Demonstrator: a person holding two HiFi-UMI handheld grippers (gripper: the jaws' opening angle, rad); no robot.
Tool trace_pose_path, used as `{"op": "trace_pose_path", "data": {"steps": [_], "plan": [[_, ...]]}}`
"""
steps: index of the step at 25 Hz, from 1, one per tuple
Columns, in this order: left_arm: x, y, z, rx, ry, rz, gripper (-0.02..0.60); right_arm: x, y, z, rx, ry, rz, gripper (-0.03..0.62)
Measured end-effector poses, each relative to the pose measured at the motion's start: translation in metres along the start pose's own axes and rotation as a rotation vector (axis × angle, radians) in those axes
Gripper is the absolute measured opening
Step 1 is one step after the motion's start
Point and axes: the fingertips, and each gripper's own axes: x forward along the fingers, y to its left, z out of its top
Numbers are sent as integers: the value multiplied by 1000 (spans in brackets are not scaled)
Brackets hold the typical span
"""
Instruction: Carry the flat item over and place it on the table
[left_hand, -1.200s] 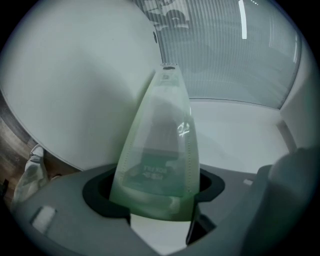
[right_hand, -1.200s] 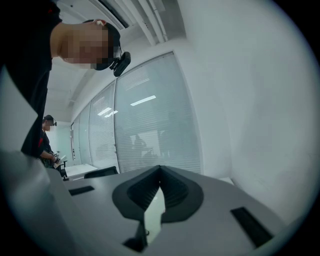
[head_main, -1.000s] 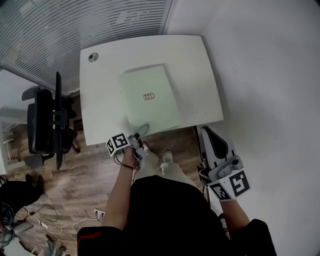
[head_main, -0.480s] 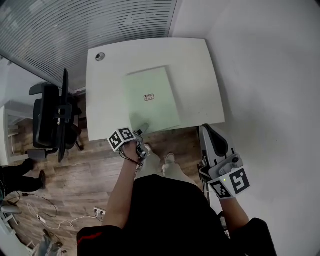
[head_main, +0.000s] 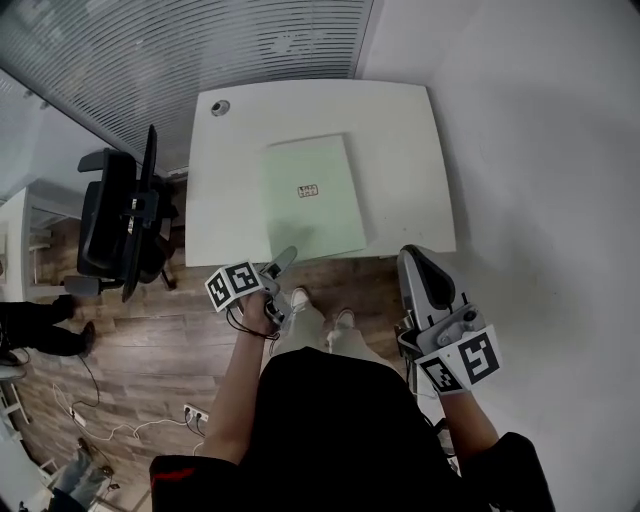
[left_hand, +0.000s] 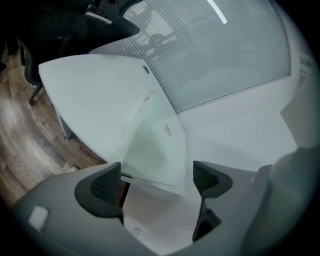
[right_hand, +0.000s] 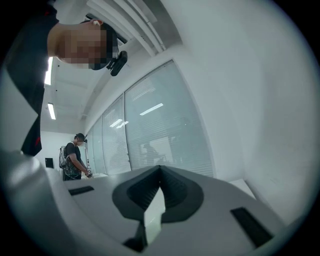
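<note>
Head view: the sheet (head_main: 312, 197) lies on the counter (head_main: 405, 140), long axis running away from us. Our left tool (head_main: 283, 262), jaws apart, is nearer, at its near corner. Our right tool (head_main: 415, 268) is closed and empty, off to the side.

A pale green flat item (head_main: 313, 197), small label at centre, is laid flat on the white worktop (head_main: 410, 150), overhanging its near edge.
</note>
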Motion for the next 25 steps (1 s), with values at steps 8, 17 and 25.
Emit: {"op": "trace_pose_path", "data": {"steps": [8, 17, 25], "plan": [[-58, -78, -28, 225, -58, -125, 309, -14, -10, 0, 35, -37, 50, -12], [-105, -156, -47, 492, -225, -124, 70, -40, -9, -1, 61, -30, 129, -12], [-140, -206, -82, 714, -371, -131, 5, -64, 0, 2, 42, -20, 194, -12]]}}
